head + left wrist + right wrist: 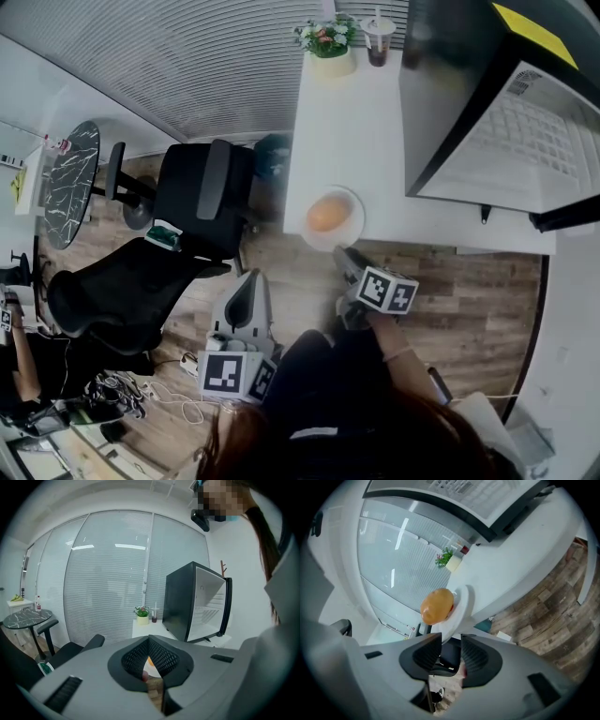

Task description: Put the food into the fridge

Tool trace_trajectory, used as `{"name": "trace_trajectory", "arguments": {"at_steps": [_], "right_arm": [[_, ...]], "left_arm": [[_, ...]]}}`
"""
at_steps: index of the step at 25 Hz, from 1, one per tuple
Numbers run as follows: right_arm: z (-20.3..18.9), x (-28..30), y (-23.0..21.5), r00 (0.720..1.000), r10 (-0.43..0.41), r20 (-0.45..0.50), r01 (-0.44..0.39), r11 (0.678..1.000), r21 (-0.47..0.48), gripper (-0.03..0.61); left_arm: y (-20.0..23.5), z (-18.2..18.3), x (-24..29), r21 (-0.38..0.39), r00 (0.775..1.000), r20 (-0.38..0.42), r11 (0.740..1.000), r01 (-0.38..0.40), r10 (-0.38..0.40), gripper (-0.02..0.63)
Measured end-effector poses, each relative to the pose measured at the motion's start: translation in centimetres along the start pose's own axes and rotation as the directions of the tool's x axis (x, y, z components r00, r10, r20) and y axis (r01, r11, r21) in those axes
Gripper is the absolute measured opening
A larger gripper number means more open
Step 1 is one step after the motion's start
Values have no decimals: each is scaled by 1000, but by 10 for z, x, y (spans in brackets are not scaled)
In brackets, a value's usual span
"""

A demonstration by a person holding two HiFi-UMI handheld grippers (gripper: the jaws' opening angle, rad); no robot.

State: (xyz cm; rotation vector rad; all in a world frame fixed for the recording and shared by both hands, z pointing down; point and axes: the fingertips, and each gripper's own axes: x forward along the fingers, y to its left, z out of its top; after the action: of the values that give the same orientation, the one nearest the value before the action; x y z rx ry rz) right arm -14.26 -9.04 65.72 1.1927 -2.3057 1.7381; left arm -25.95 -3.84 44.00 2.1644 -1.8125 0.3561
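A round orange-brown piece of food [324, 216] lies on a white plate [352, 231] at the near corner of the white table [356, 131]. My right gripper [343, 256] hangs just in front of the plate's rim, open, with nothing between its pads. In the right gripper view the food [437, 605] and the plate [462, 603] sit just beyond the right gripper [451, 638]. My left gripper [251, 281] stays low over the floor, shut and empty; in its own view the left gripper [149, 640] has its tips touching. The black fridge [487, 112] stands on the table with its door open.
A potted plant [327, 39] and a cup with a straw [378, 42] stand at the table's far end. Two black office chairs [202, 197] [112, 291] stand on the wooden floor to the left, with a round marble table [70, 183] beyond them.
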Motion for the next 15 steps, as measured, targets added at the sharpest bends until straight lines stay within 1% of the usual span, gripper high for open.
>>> {"name": "trace_trajectory", "arguments": {"at_steps": [4, 8, 12, 15], "right_arm": [[2, 1, 1, 1000, 23, -2, -23, 999, 35, 127], [2, 4, 4, 999, 52, 0, -52, 995, 80, 127], [2, 8, 3, 997, 72, -2, -72, 991, 113, 126], [2, 10, 3, 997, 82, -3, -81, 988, 133, 124]], "left_arm": [[0, 0, 2, -1, 1000, -4, 1000, -4, 4, 0], [-4, 9, 5, -9, 999, 50, 1000, 18, -18, 0], [0, 1, 2, 2, 1000, 7, 1000, -12, 12, 0], [0, 2, 1, -2, 1000, -1, 1000, -28, 28, 0]]}}
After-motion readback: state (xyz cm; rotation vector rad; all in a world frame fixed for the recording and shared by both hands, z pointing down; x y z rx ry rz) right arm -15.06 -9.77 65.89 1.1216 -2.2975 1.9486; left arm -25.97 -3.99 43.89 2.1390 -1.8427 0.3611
